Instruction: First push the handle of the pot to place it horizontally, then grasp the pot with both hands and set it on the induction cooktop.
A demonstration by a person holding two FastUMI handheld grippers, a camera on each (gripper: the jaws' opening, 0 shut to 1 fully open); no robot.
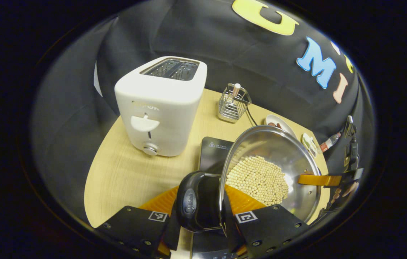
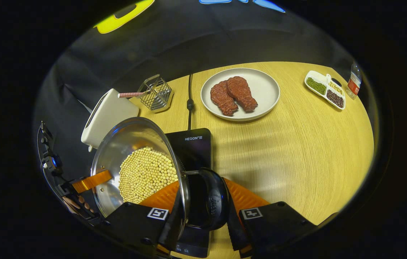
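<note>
The pot is a shallow, shiny steel pan with two black side handles, holding a heap of pale yellow beans. It is tilted and held up above the black induction cooktop, which lies on the wooden bench. In the left gripper view the left gripper has its jaws clamped on one black handle. In the right gripper view the right gripper has its jaws clamped on the other handle, at the opposite side of the rim.

One white two-slot toaster stands behind the cooktop on the left, just beside one wire basket with a stick-like utensil standing in it. One round white plate carries two reddish-brown pieces of meat, side by side and touching. One white divided dish holds green, pale and dark grains in three separate compartments, and one small bottle stands just beside it near the bench edge
</note>
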